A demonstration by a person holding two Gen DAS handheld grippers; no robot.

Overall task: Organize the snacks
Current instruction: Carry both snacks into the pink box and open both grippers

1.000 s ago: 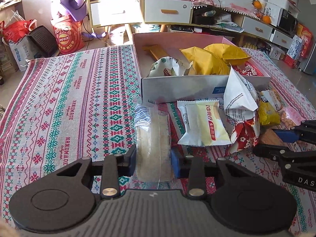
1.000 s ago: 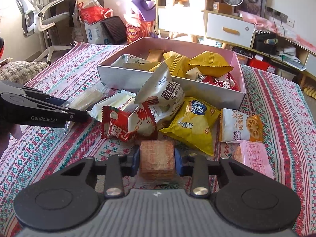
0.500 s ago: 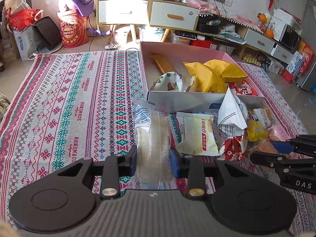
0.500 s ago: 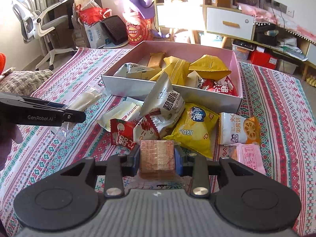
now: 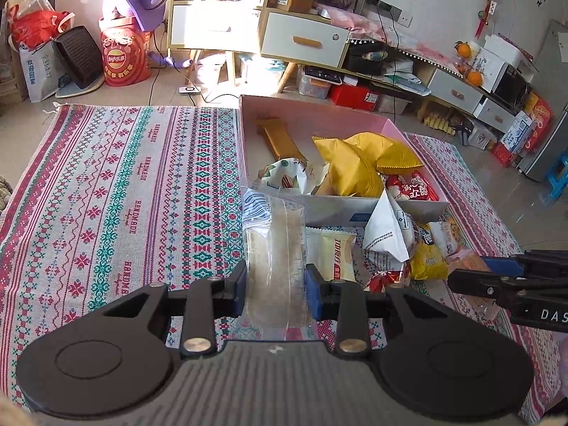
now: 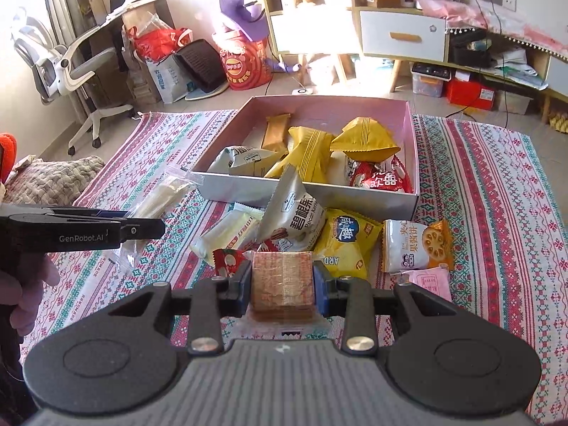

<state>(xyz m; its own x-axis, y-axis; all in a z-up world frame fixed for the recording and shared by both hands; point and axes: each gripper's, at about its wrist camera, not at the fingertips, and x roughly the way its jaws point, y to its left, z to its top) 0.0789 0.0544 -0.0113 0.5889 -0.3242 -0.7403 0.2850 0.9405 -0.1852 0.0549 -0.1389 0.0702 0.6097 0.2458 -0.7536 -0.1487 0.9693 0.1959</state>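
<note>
My left gripper [image 5: 276, 285] is shut on a long clear packet of pale wafers [image 5: 275, 248], which hangs above the patterned cloth just short of the pink box [image 5: 312, 117]. My right gripper [image 6: 283, 285] is shut on a square brown wafer pack [image 6: 283, 278], held over the loose snacks in front of that box [image 6: 413, 149]. The box holds yellow bags [image 6: 362, 138], a gold bar [image 6: 275, 131] and a red packet [image 6: 381, 177]. The left gripper [image 6: 142, 229] with its clear packet [image 6: 159, 198] shows at the left of the right wrist view.
Loose snacks lie before the box: a pecan bag [image 6: 296, 218], a yellow chip bag [image 6: 346, 245], a lotus-root biscuit pack [image 6: 415, 245], a pink packet [image 6: 427, 282], a pale bar [image 5: 335, 255]. The patterned cloth [image 5: 117, 195] stretches left. Cabinets and an office chair [image 6: 71, 67] stand beyond.
Both grippers have risen with their packets, and the box and cloth now sit lower and farther off in both views. Both grips are unchanged.
</note>
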